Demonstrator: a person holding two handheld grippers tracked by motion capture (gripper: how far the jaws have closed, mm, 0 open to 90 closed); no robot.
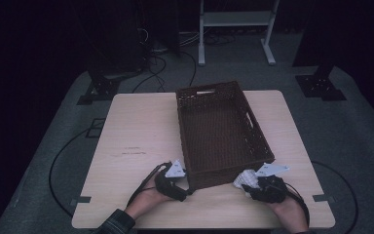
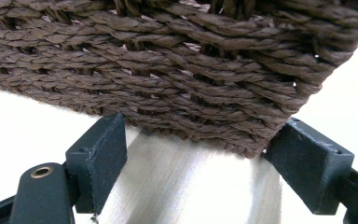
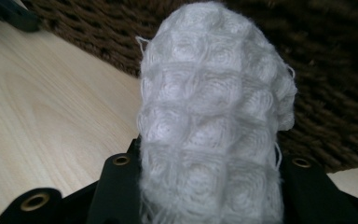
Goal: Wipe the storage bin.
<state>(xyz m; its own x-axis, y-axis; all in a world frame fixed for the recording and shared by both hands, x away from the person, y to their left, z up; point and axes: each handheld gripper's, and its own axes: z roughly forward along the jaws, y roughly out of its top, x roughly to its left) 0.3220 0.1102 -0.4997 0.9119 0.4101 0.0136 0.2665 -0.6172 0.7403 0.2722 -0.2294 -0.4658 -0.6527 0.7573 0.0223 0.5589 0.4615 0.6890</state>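
Resting on one table (image 1: 126, 141) — one wicker basket (image 1: 219, 131), one white cloth (image 3: 209, 116).

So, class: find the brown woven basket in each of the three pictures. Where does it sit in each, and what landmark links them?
High view: the basket stands mid-table.
Left gripper view: its wall runs across the top.
Right gripper view: it is behind the white cloth, at upper right.
Shared landmark: the light wooden table.
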